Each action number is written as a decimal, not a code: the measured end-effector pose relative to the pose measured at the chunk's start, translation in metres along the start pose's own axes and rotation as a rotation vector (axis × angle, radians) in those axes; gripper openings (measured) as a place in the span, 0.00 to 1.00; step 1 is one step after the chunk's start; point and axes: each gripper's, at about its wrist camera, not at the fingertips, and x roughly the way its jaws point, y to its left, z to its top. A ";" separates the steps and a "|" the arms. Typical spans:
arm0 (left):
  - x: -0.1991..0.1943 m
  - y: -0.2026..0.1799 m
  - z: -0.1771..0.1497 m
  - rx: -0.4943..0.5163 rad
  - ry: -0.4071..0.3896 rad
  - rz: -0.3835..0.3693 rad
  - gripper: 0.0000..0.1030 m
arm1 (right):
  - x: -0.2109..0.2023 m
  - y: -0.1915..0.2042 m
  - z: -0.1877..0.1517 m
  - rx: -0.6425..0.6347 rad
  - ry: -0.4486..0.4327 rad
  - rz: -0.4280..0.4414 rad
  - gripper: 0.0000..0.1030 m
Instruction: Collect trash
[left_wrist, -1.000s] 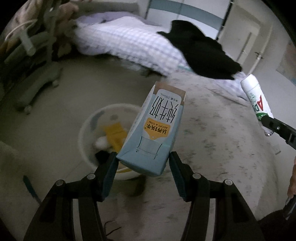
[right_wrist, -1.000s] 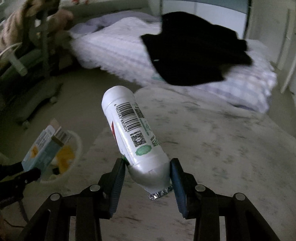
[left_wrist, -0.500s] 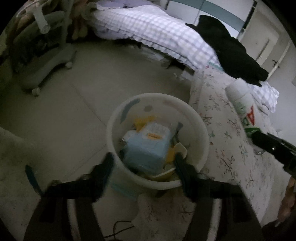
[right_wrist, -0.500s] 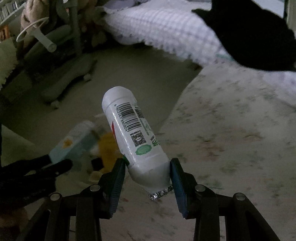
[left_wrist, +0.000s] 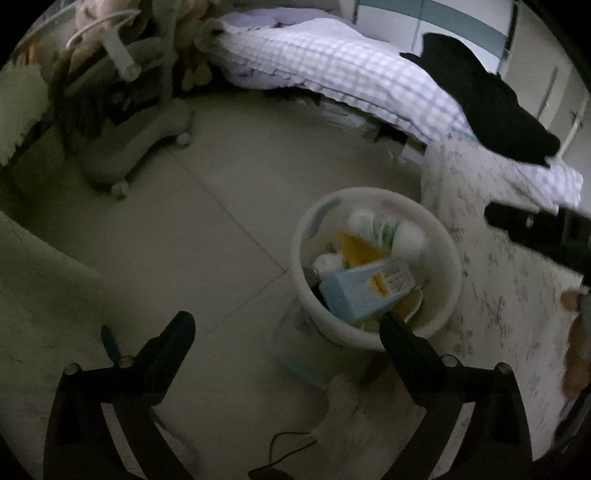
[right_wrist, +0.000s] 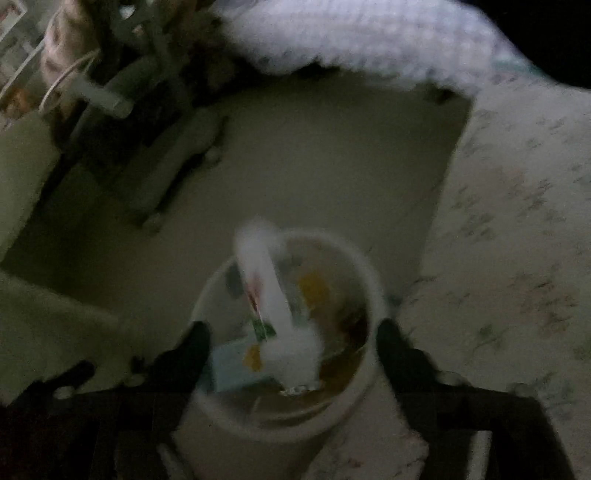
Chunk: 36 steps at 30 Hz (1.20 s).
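**Both pieces of trash land in the bin**

The left gripper (left_wrist: 286, 326), spread wide and empty, has dropped the milk carton (left_wrist: 364, 291) into the white bin (left_wrist: 452, 275). The right gripper (right_wrist: 291, 345), also wide open, has just released the bottle (right_wrist: 271, 291), which tumbles, blurred, into it.

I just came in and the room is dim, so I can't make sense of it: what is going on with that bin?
A person with a gripper in each hand is dropping trash into the white bin on the floor beside the floral-covered bed. The left gripper is open and holds nothing; the light blue carton lies in the bin. The right gripper is open above the bin, and the white bottle, blurred, is between its spread fingers, apparently dropping in.
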 end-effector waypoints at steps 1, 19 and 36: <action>-0.003 -0.005 -0.003 0.016 -0.006 0.005 0.98 | -0.005 -0.001 0.000 0.000 0.000 -0.007 0.78; -0.021 -0.209 -0.056 0.238 -0.073 -0.143 1.00 | -0.130 -0.158 -0.124 0.158 -0.140 -0.440 0.99; 0.043 -0.239 -0.047 0.197 -0.050 -0.149 1.00 | -0.076 -0.208 -0.124 0.203 -0.128 -0.550 1.00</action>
